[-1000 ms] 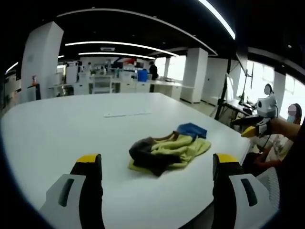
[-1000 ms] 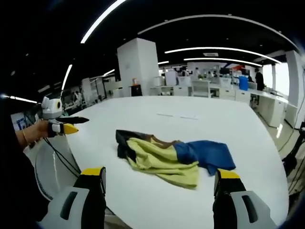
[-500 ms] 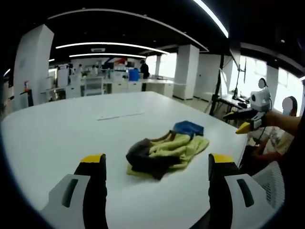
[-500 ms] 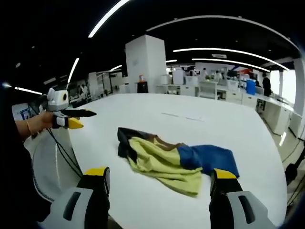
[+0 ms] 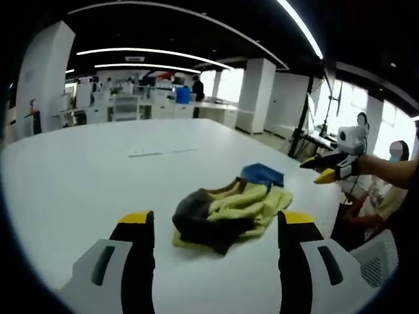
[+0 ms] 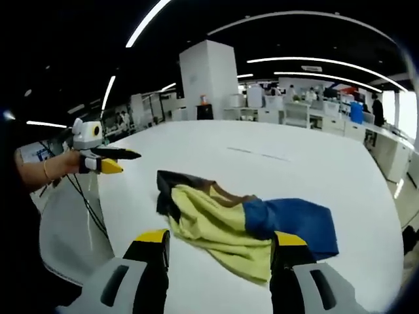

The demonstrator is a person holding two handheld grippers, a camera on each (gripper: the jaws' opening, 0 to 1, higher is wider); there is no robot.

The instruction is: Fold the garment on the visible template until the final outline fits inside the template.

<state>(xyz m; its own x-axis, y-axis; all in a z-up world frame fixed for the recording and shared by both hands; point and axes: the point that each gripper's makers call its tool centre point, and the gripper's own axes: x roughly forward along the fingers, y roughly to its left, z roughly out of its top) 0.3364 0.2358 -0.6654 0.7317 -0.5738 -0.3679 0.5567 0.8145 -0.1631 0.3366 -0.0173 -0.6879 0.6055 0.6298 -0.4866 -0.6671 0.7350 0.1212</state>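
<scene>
Garment point(image 6: 242, 222) crumpled on white table point(image 6: 294, 163); left tongs point(image 5: 213, 226) and right tongs point(image 6: 219, 243) released above it

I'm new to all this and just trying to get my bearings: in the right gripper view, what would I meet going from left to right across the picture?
A person's hand holding the left gripper → the crumpled garment's dark part → its yellow part → its blue part on the white table.

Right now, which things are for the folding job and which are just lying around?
For the job:
garment, crumpled on the white table
left gripper
right gripper

Just there:
desks and chairs in the background
white pillar
ceiling lights
</scene>
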